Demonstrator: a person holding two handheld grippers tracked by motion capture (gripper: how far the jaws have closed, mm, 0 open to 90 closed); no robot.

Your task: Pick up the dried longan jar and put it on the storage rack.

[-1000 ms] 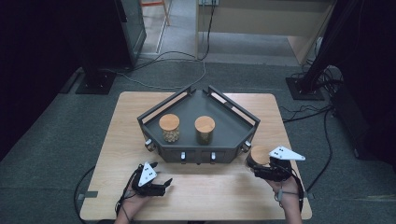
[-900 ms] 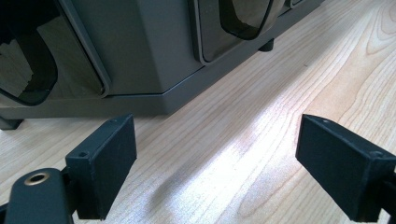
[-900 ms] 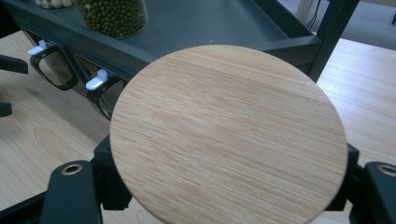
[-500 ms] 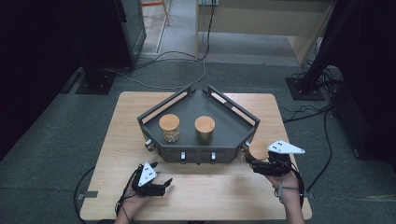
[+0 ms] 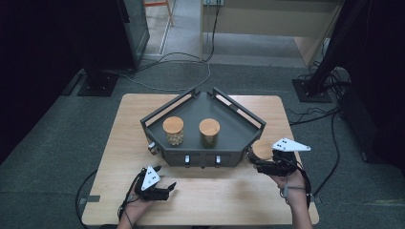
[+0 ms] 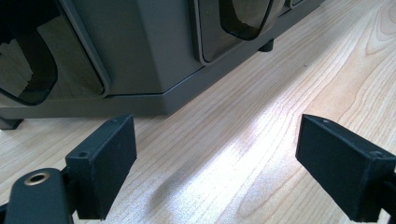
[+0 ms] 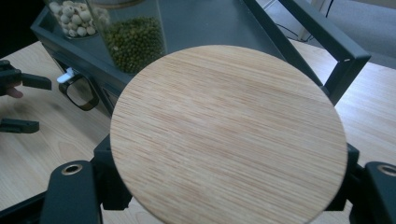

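The right gripper (image 5: 261,166) holds a bamboo-lidded jar (image 7: 229,135) upright, jaws clamped on its sides, at the tray's (image 5: 248,138) near right corner. The tray floor lies up and to the left. The left gripper (image 5: 165,190) rests on the table (image 5: 229,200), jaws spread, holding nothing.

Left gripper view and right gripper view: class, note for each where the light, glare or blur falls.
Left gripper view: a bright glare patch lies on the wooden table between the open jaws; the near jaw edges look soft. Right gripper view: the wooden lid is evenly lit and sharp, its grain clear; the jars behind look slightly soft.
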